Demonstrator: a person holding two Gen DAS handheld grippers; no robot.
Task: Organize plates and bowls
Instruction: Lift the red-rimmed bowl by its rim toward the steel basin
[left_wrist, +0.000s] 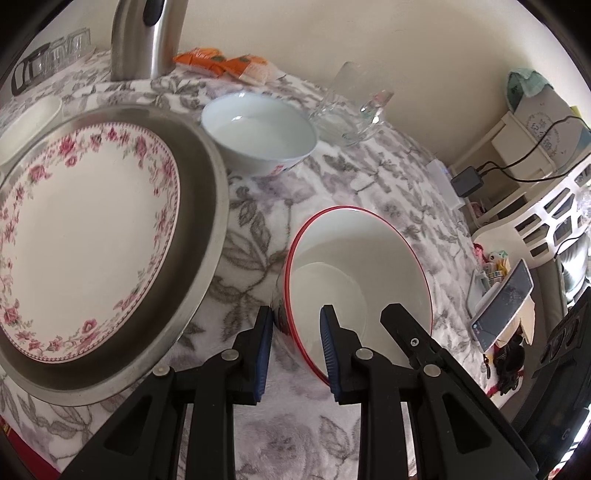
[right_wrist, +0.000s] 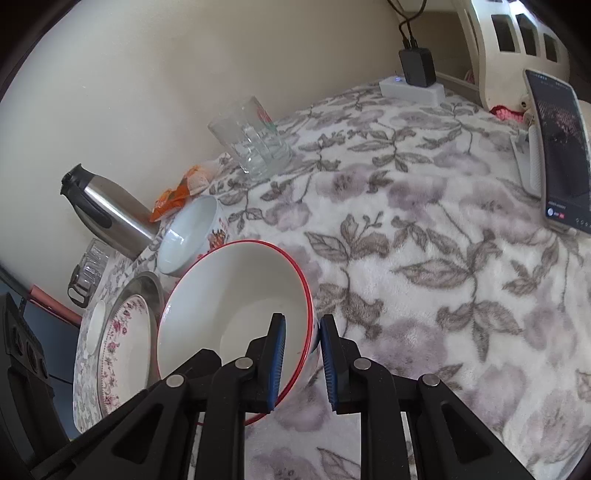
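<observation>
- Left gripper (left_wrist: 296, 325), lower centre of the left wrist view: its blue pads straddle the near wall of the red-rimmed bowl (left_wrist: 362, 266), one pad outside, one inside; a gap shows at the inner pad, so a firm clench cannot be told.
- Right gripper (right_wrist: 303, 334), lower centre of the right wrist view: it straddles the opposite wall of the same bowl (right_wrist: 236, 295) (pads close to the wall, grip likewise uncertain).
- The bowl stands tilted on the floral cloth (right_wrist: 424, 295), centre-right in the left view.
- Floral plate (left_wrist: 85, 236), left of frame, lies inside a steel tray (left_wrist: 207, 206).
- Small white bowl (left_wrist: 258, 136), upper centre, stands near a glass mug (left_wrist: 351, 107).
- Steel flask (left_wrist: 147, 37), upper left; orange packets (left_wrist: 225, 64) beside it.
- Phone (right_wrist: 561, 147), upper right of the right view.
</observation>
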